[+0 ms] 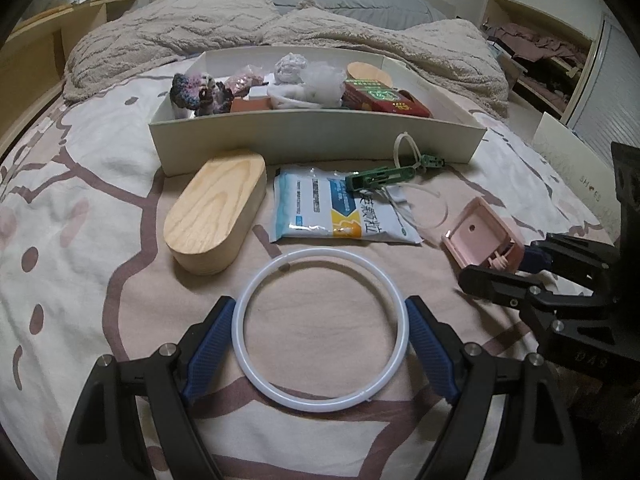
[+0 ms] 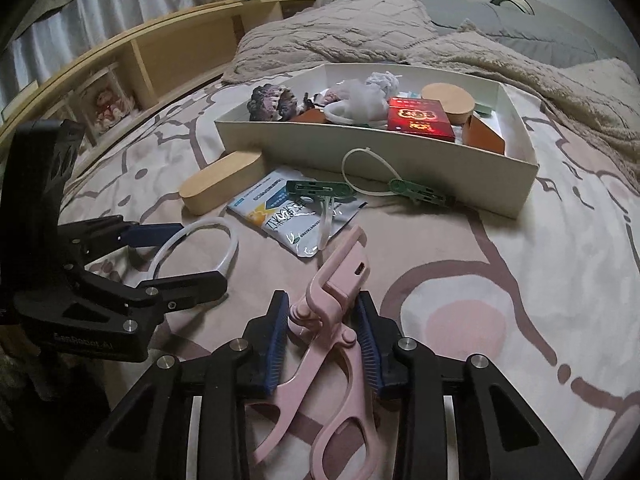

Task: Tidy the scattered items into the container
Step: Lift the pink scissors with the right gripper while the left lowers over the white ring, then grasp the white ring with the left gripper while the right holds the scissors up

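Observation:
A white ring lies on the patterned bedsheet, and my left gripper is shut on it, one blue pad against each side. My right gripper is shut on a pink scissor-handled tool, whose head sticks out ahead of the fingers. In the left wrist view that tool and the right gripper sit at the right. The white box ahead holds several items. In front of it lie an oval wooden case, a blue-and-white packet and two green clips with cable ties.
A beige blanket is heaped behind the box. A wooden shelf runs along the bed's left side. Open shelving with clothes stands at the far right. The left gripper is close to my right one.

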{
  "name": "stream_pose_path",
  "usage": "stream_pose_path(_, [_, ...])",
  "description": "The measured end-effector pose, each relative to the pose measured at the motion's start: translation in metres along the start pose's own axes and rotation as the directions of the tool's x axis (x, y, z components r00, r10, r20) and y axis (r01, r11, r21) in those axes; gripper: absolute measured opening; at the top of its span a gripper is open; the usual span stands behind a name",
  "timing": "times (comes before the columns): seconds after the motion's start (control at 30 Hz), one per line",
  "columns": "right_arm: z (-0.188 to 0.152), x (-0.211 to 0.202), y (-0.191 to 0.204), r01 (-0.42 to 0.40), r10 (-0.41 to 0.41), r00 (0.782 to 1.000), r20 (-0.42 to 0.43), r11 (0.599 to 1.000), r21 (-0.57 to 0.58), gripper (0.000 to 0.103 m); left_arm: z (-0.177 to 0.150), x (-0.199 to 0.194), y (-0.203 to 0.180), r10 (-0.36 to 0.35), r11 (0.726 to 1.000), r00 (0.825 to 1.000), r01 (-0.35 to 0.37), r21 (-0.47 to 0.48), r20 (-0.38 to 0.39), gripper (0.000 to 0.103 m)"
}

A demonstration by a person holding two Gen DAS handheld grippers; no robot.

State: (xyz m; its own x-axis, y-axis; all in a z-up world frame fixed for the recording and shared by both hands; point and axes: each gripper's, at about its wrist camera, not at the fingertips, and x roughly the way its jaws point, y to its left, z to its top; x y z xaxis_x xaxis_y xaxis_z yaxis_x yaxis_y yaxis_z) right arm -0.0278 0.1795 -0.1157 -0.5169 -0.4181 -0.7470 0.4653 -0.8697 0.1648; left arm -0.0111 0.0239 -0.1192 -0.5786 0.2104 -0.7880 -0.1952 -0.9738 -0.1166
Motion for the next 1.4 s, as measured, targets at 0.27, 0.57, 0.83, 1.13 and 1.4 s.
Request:
stream_pose_path(0.27, [0.002, -0.011, -0.002, 0.034, -0.035, 0.999, 0.015, 0.998, 0.049, 0.034, 0.004, -0.017, -0.002, -0.001, 1.0, 0.999, 0.0, 0.012, 0.055, 0.084])
stream_pose_path(0.57, [0.013, -0.038, -0.007, 0.065, -0.072, 0.994, 0.082, 0.994, 0.088, 0.034, 0.017, -0.038, 0.003, 0.017, 1.0, 0.991, -0.017, 0.004, 0.135, 0.084])
stream_pose_path(0.83, [0.041, -0.066, -0.019, 0.106, -0.122, 0.978, 0.167, 0.989, 0.099, 0.034, 0.039, -0.049, 0.014, 0.056, 0.998, 0.978, -0.057, -0.002, 0.199, 0.084])
stream_pose_path(1.13, [0.066, -0.073, -0.032, 0.094, -0.117, 0.971, 0.209, 0.989, 0.117, 0.034, 0.08, -0.063, 0.018, 0.059, 0.998, 0.959, -0.063, 0.005, 0.276, 0.084])
stream_pose_path(1.4, [0.087, -0.07, -0.035, 0.067, -0.093, 0.967, 0.235, 0.991, 0.118, 0.034, 0.117, -0.046, 0.016, 0.031, 0.999, 0.958, -0.038, 0.02, 0.286, 0.084])
